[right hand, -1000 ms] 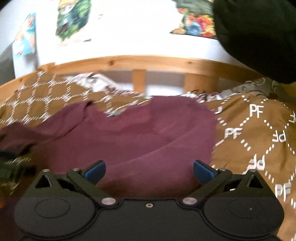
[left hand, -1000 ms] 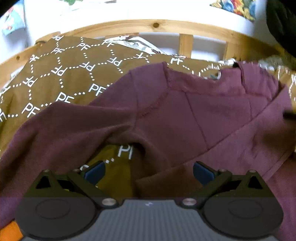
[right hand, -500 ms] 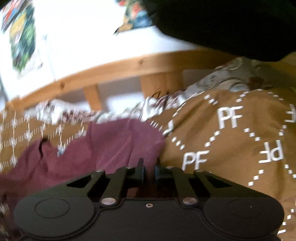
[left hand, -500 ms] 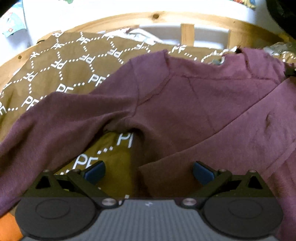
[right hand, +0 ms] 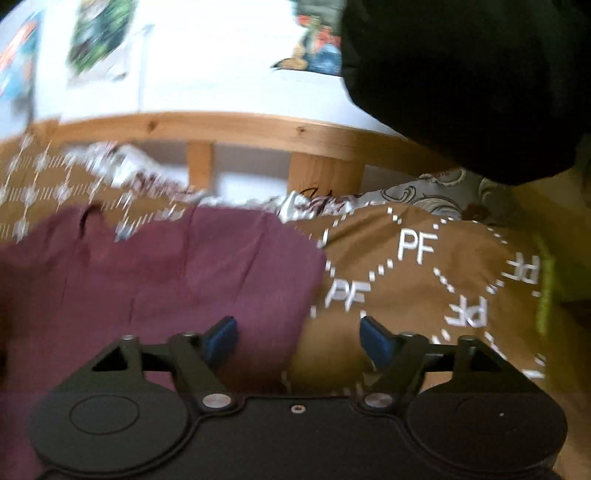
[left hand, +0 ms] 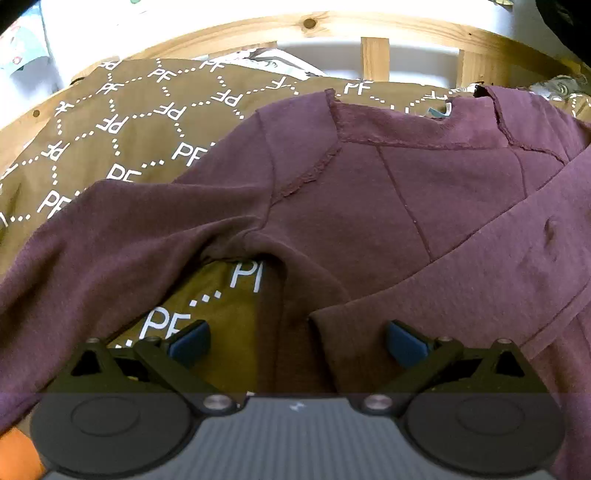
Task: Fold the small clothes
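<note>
left wrist view: the left gripper (left hand: 297,338) sits at the bottom centre of the frame with its jaws spread wide and nothing pinched; between them lie a strip of brown bedcover (left hand: 122,122) and the near edge of the maroon top (left hand: 369,206). from there the top spreads up and away, its body filling the middle and right of the frame, its neckline toward the upper right near the wooden bed rail (left hand: 258,33), and its unfolded sleeve (left hand: 110,236) running down to the lower left, so its long axis goes from frame centre to lower left, just beside this gripper. a folded-over flap crosses the right half of the frame. right wrist view, blurred: the right gripper (right hand: 298,338) has just been opening, its jaws now fairly wide with nothing pressed between the pads, straddling the top's right-hand edge, maroon cloth under the left pad and bedcover under the right. judged from this, that side is already folded in, and the remaining sleeve lies nearer the left gripper, which seems better placed to take it and carry it across toward the right.
</note>
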Demonstrator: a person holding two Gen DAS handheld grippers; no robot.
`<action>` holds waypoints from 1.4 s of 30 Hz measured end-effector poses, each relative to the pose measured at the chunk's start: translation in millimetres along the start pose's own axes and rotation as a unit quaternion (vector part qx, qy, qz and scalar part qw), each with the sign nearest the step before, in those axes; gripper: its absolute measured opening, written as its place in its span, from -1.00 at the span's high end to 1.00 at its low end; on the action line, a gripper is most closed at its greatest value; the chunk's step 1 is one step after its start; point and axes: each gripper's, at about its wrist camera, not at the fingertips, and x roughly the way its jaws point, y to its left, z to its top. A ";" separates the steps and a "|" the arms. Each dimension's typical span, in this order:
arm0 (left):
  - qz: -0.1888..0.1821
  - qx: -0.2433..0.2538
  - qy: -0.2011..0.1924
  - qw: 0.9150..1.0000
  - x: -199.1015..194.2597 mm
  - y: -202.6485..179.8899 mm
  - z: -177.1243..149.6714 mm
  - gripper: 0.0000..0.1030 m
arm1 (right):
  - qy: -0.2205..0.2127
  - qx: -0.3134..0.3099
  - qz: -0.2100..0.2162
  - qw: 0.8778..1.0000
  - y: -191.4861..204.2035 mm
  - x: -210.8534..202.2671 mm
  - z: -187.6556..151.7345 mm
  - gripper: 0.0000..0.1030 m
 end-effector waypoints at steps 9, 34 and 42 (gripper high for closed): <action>-0.006 -0.020 0.011 1.000 1.8 2.1 0.4 -1.00 | 0.041 -0.111 -0.028 0.993 41.0 -10.1 -63.2 -0.51; -0.013 -0.100 0.017 0.995 -24.5 26.4 -8.0 -0.99 | 0.018 0.035 -0.037 0.999 40.1 -16.0 -69.3 0.58; 0.042 -0.181 -0.053 0.981 -90.3 77.4 -29.4 -0.99 | 0.005 0.055 -0.015 0.998 58.2 -47.1 -68.1 -0.74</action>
